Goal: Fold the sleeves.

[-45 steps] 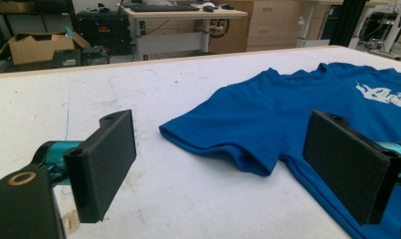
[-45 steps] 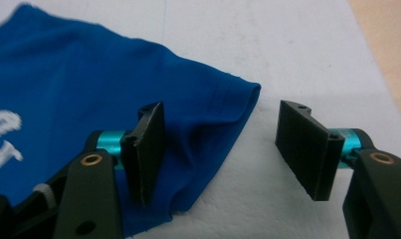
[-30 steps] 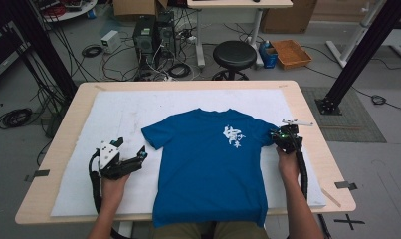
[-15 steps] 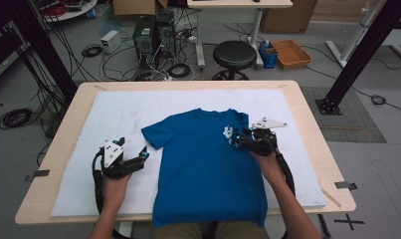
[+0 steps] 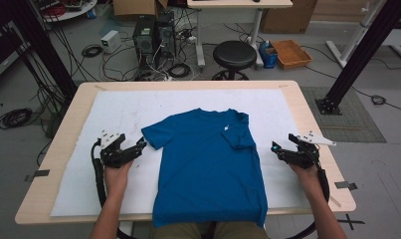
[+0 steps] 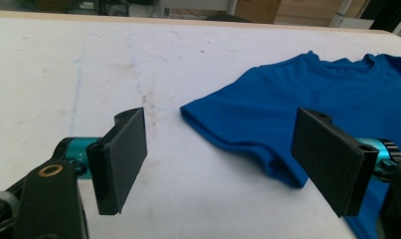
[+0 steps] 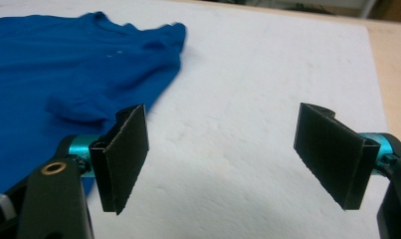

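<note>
A blue T-shirt (image 5: 210, 164) lies lengthwise on the white mat (image 5: 78, 184), collar away from the person, between the wide-open, empty left gripper (image 5: 138, 148) and right gripper (image 5: 283, 148).

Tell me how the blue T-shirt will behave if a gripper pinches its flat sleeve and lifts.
The blue T-shirt is probably floppy: its other sleeve already lies folded over. It looks thin, so likely light. It may drag along the white mat rather than lift whole.

The right claw (image 5: 289, 147) has let go and drawn back right, leaving the sleeve (image 5: 236, 135) folded inward.
</note>
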Motion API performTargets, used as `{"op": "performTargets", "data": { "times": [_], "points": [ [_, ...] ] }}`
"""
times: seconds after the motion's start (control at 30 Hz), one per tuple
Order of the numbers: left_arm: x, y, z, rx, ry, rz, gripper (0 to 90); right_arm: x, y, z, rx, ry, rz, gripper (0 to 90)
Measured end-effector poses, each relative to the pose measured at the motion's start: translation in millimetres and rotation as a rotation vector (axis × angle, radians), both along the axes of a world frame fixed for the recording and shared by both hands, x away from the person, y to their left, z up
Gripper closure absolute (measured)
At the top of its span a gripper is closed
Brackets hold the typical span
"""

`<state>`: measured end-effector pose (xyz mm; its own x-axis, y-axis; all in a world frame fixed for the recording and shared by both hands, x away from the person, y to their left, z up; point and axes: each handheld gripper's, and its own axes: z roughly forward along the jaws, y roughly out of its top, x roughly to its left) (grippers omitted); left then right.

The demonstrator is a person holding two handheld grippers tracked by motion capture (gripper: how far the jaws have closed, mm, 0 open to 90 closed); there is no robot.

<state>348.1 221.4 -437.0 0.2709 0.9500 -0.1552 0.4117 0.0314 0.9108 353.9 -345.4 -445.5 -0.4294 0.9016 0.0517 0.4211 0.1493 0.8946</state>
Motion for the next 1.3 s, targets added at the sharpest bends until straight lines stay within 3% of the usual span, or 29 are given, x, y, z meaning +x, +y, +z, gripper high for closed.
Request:
{"op": "performTargets", "data": {
  "times": [0.1, 0.2, 0.3, 0.47, 0.5, 0.53, 0.57, 0.63, 0.67, 0.73, 0.77, 0.8, 0.87, 0.93, 0.97, 1.0, 1.1, 1.13, 1.17, 1.2, 1.23, 1.27, 1.3],
  "points": [
    [17.9, -11.3, 7.7, 0.050, 0.045, -0.024, 26.8, 2.4, -0.3, -1.5, 0.007, 0.024, 0.000, 22.2],
    [35.4, -17.7, 8.6, 0.053, 0.129, -0.027, 29.9, 0.4, -1.9, -1.5, 0.023, 0.008, -0.007, 22.1],
    [50.0, -23.6, 3.7, 0.074, 0.218, -0.005, 31.5, -1.3, -0.8, -1.5, 0.009, 0.006, 0.008, 22.1],
    [58.4, -31.4, -11.2, 0.116, 0.306, -0.004, 31.7, -1.5, 2.4, -1.8, -0.028, -0.004, 0.021, 22.0],
    [56.1, -35.0, -12.6, 0.159, 0.281, 0.018, 42.1, -1.8, 2.4, -1.8, -0.030, -0.007, 0.014, 22.0],
    [52.4, -38.7, -14.3, 0.206, 0.248, 0.019, 46.0, -2.4, 2.5, -1.8, -0.030, -0.009, 0.013, 21.9],
    [51.1, -39.3, -14.1, 0.206, 0.240, 0.000, 53.4, -3.1, 2.8, -1.8, -0.031, -0.014, 0.015, 21.9],
    [49.9, -40.7, -13.9, 0.207, 0.231, -0.044, 77.7, -4.7, 4.1, -1.7, -0.044, -0.024, 0.024, 21.8],
    [49.7, -41.9, -13.8, 0.200, 0.233, -0.043, 84.3, -5.6, 5.4, -1.8, -0.054, -0.028, 0.030, 21.8],
    [49.8, -42.8, -12.8, 0.189, 0.244, -0.033, 86.3, -5.9, 5.8, -1.8, -0.062, -0.033, 0.034, 21.8],
    [49.5, -42.8, -9.9, 0.150, 0.231, -0.028, 86.5, -6.8, 6.6, -1.8, -0.069, -0.034, 0.039, 21.8],
    [49.5, -42.8, -9.9, 0.150, 0.231, -0.028, 86.5, -6.8, 6.6, -1.8, -0.069, -0.034, 0.039, 21.8],
    [46.6, -47.6, -0.3, 0.136, 0.149, -0.050, 86.4, -6.6, 6.1, -1.9, -0.060, -0.030, 0.037, 21.6],
    [46.4, -62.9, 13.1, 0.139, 0.055, -0.126, 86.3, -5.7, 4.5, -1.8, -0.048, -0.019, 0.030, 21.1],
    [47.0, -68.3, 16.5, 0.130, 0.040, -0.156, 86.2, -4.9, 3.9, -1.9, -0.047, -0.019, 0.030, 21.0],
    [48.0, -78.2, 21.1, 0.121, 0.019, -0.217, 86.1, -4.7, 3.9, -1.9, -0.045, -0.017, 0.027, 20.9],
    [50.1, -102.8, 24.9, 0.087, 0.009, -0.360, 83.3, -4.4, 5.1, -1.9, -0.053, -0.010, 0.031, 20.9],
    [50.1, -102.8, 24.9, 0.087, 0.009, -0.360, 75.2, -4.5, 5.4, -1.9, -0.056, -0.008, 0.032, 20.9],
    [52.2, -114.9, 24.3, 0.085, 0.051, -0.350, 58.7, -4.3, 5.6, -2.0, -0.063, -0.013, 0.037, 20.9],
    [52.2, -114.9, 24.3, 0.085, 0.051, -0.350, 47.5, -4.7, 6.1, -1.9, -0.061, -0.008, 0.035, 20.9],
    [52.5, -115.4, 23.9, 0.089, 0.068, -0.314, 47.5, -4.7, 6.1, -1.9, -0.061, -0.008, 0.035, 20.9],
    [49.1, -107.2, 23.2, 0.075, 0.070, -0.259, 38.4, -4.5, 5.6, -1.9, -0.062, -0.013, 0.036, 20.9],
    [45.6, -100.7, 22.7, 0.069, 0.057, -0.238, 38.1, -4.6, 5.5, -1.9, -0.056, -0.011, 0.035, 20.9]
  ]
}}
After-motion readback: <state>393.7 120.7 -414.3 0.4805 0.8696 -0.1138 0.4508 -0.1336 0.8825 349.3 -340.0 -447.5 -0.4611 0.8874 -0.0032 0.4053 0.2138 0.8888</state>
